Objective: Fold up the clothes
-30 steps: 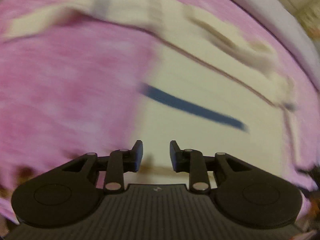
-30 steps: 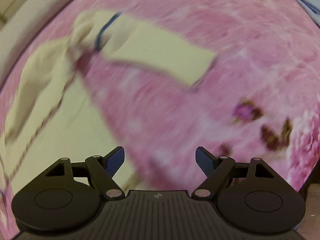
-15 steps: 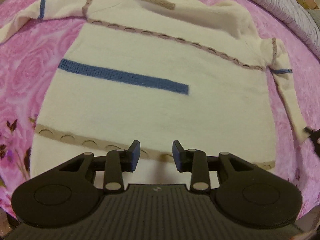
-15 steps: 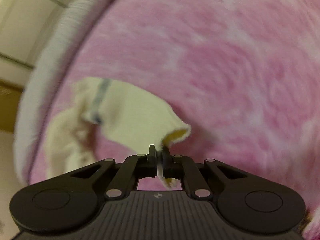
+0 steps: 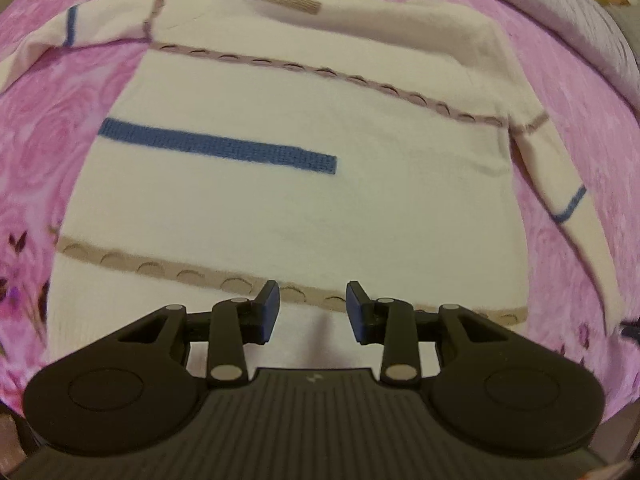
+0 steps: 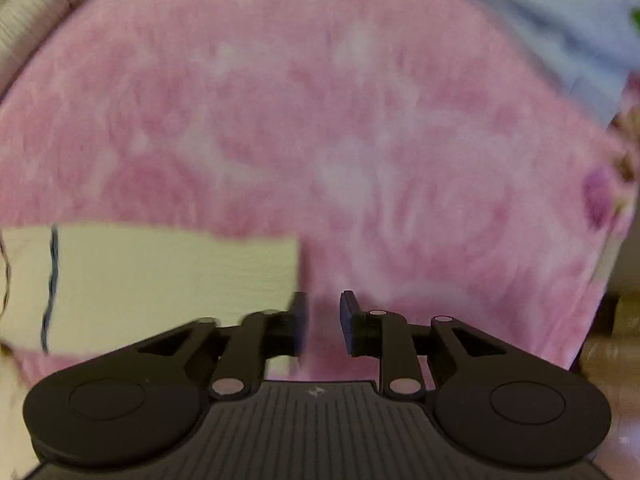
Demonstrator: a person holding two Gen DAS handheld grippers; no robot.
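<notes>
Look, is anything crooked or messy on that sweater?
Mostly tidy. The cream sweater lies flat on the pink blanket. Only the shoulder above its right sleeve looks bunched and puffy, not smooth. Nothing looks torn or spilled.

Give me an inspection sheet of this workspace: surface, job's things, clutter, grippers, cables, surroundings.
Surface: pink floral bedspread, covering all the work area in both views.
Job's things: cream sweater laid flat and unfolded, both sleeves spread out; blue stripe across the chest. Its sleeve end lies flat beside the right gripper, blurred.
Clutter: pale blue cloth at the far edge in the right wrist view, blurred.
Grippers: left gripper open over the sweater's hem, holding nothing; right gripper open, next to the sleeve end, holding nothing.
Cables: nothing seen.
Surroundings: grey textured bedding beyond the bedspread; the rest too blurred to tell.
</notes>
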